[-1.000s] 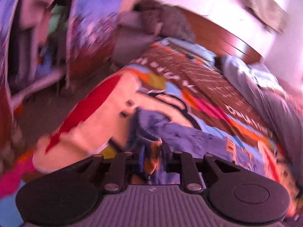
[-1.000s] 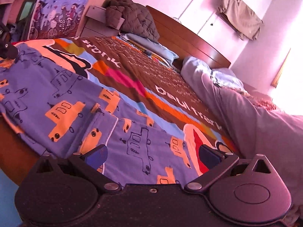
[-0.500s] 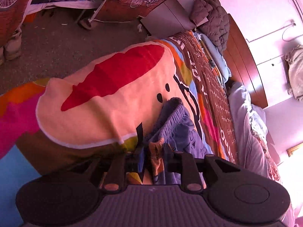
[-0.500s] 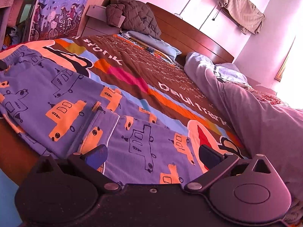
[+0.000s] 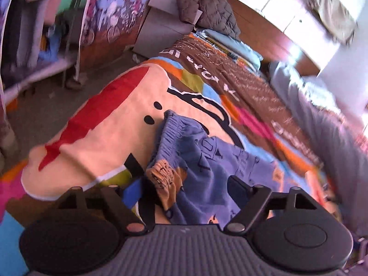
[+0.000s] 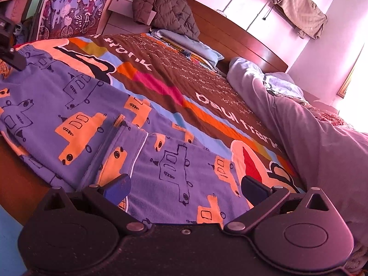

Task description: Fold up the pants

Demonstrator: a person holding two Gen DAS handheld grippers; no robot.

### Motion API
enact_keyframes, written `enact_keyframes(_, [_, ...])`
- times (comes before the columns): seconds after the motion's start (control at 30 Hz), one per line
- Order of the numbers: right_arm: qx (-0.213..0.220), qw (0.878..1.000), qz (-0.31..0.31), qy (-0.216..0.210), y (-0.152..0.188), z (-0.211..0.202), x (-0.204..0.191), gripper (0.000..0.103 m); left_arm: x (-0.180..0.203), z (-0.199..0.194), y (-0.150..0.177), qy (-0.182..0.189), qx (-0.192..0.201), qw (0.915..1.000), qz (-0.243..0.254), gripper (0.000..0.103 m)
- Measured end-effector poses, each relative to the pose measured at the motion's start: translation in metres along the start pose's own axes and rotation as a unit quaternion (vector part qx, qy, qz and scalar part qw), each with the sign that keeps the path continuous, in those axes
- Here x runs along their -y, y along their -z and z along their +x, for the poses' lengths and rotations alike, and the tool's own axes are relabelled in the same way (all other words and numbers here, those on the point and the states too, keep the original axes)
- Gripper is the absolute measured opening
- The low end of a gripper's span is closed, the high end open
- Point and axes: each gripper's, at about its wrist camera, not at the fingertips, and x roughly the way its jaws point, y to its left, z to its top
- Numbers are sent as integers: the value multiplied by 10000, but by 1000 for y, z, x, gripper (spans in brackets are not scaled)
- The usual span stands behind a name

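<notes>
A bedroom fills both views: a wide bed under a bright patterned bedspread (image 6: 207,87), a dark wooden headboard (image 6: 241,39) in the upper middle, and a brown quilted jacket (image 6: 165,13) heaped on a grey nightstand (image 5: 161,30) at the upper left. Only the left wrist view shows the floor beside the bed and the clothes rack (image 5: 34,34) at its far left edge, and it is smeared at the right. Only the right wrist view shows, sharply, the beige garment (image 6: 299,7) hanging on the wall at the upper right and the grey duvet (image 6: 322,138) along the right side.

The pants (image 6: 96,124), purple with orange cars, lie spread across the lower left and centre of the right view; in the left view their gathered waistband (image 5: 170,135) sits mid-frame, bunched at the lower centre.

The left gripper (image 5: 184,181) has its fingers spread wide over the waistband corner; half a second ago they were pinched on that cloth. The right gripper (image 6: 184,186) is spread apart as before, low over the pants leg, holding nothing.
</notes>
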Motion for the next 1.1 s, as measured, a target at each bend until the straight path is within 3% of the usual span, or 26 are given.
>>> enact_keyframes(0.1, [-15, 10000, -24, -5, 0, 1, -1, 102, 3, 4, -1, -87, 37, 10000, -20, 87])
enact_keyframes(0.17, [-4, 10000, -15, -1, 0, 1, -1, 102, -8, 5, -2, 108, 193, 9988, -433, 87])
enact_keyframes(0.27, [-2, 10000, -25, 5, 0, 1, -1, 102, -38, 3, 3, 572, 725, 9835, -1556, 87])
enact_keyframes(0.33, [-2, 10000, -16, -1, 0, 1, -1, 102, -48, 4, 4, 682, 921, 9764, -1833, 88])
enact_keyframes(0.4, [-22, 10000, 8, -32, 0, 1, -1, 102, -44, 8, 3, 640, 876, 9801, -1665, 95])
enact_keyframes(0.47, [-60, 9999, 87, -95, 0, 2, 2, 102, -28, 11, 1, 481, 674, 9905, -1099, 101])
enact_keyframes(0.57, [-116, 9995, 225, -206, 0, 4, 7, 102, -6, 15, 0, 114, 454, 9974, -545, 101])
enact_keyframes(0.8, [-161, 9988, 333, -328, 2, 4, 11, 102, -19, 3, 3, 480, 380, 9863, -1534, 100])
enact_keyframes(0.93, [-151, 9986, 370, -360, 2, 3, 12, 102, -17, 5, 8, 561, 330, 9881, -1391, 101])
enact_keyframes(1.03, [-174, 9982, 405, -405, 2, 4, 13, 102, -21, 0, 14, 402, 558, 9836, -1666, 84])
enact_keyframes(1.1, [-197, 9979, 433, -435, 2, 5, 15, 102, -30, -2, 17, 342, 714, 9748, -2085, 65])
